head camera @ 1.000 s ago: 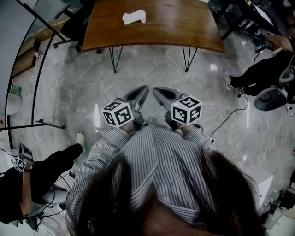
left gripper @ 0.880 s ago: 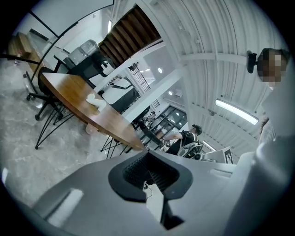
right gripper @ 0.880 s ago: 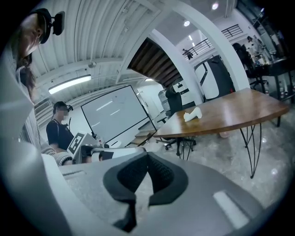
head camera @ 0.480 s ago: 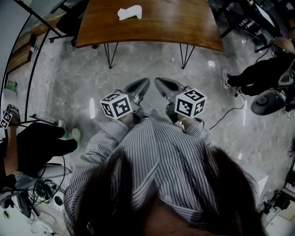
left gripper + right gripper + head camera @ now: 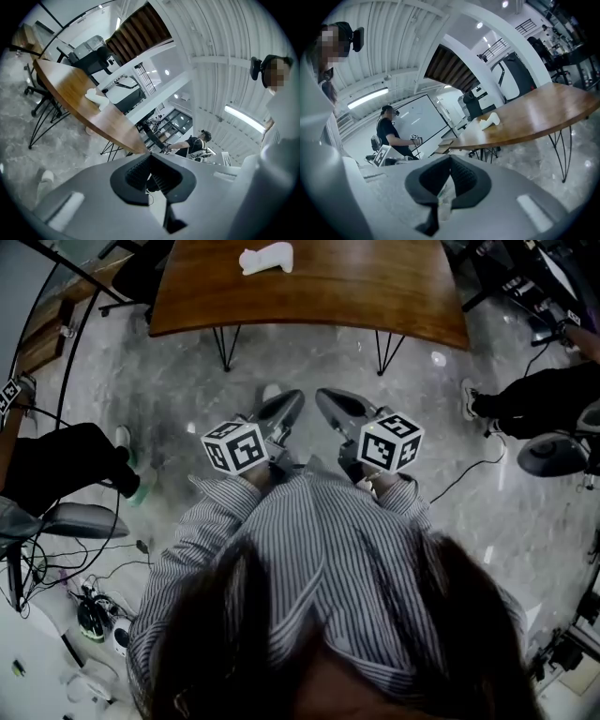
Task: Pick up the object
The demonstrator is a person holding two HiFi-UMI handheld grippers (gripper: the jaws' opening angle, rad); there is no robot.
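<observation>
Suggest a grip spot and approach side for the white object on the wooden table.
Probably mid-body, from above, with the jaws across its short width: the white object lies flat and elongated on the wooden table, with nothing close beside it. Its finer shape is too small to judge.

Glossy smooth brown wood on the table top (image 5: 328,287), thin dark metal legs (image 5: 226,348), polished grey marbled floor (image 5: 169,390), soft striped cloth shirt (image 5: 319,559), matt grey plastic on left gripper (image 5: 292,398) and right gripper (image 5: 323,397), ribbed black pads (image 5: 138,171).
</observation>
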